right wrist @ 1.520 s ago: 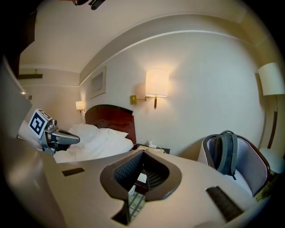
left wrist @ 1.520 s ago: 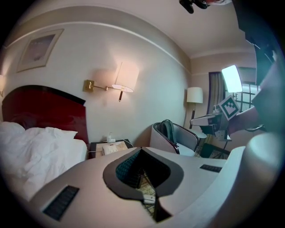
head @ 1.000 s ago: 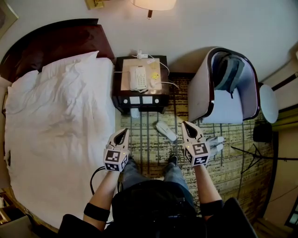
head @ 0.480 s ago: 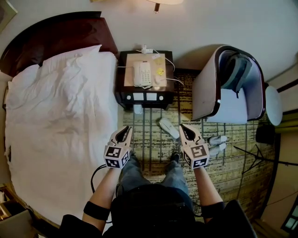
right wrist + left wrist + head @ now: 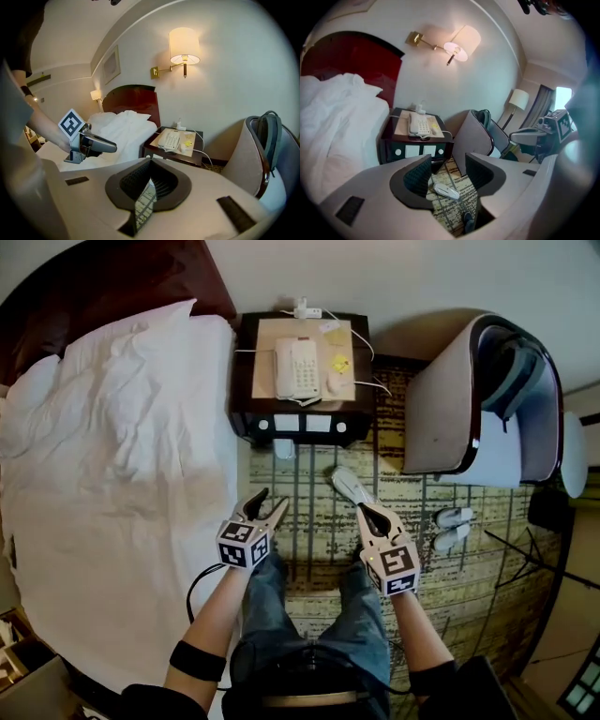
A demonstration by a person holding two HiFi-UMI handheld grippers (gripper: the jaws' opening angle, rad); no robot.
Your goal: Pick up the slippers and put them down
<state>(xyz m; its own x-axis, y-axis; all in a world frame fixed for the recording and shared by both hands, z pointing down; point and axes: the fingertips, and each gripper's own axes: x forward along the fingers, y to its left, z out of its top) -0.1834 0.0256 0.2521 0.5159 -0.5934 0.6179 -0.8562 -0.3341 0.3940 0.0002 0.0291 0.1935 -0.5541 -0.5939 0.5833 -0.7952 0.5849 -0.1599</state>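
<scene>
Head view | left gripper (image 5: 267, 503) fingers just opening, empty | right gripper (image 5: 367, 512) fingers closed, empty | slipper (image 5: 347, 484) end hidden behind it

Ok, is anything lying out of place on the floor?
Yes: one white slipper lies alone and askew on the carpet in front of the nightstand. It is well apart from the other two slippers, which sit side by side near the armchair.

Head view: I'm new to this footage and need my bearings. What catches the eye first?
The big white bed fills the left, with a dark nightstand beside it. Below, two tools reach over the patterned carpet: the left tool, jaws just opening and empty, and the shut right tool, close to a lone white slipper.
</scene>
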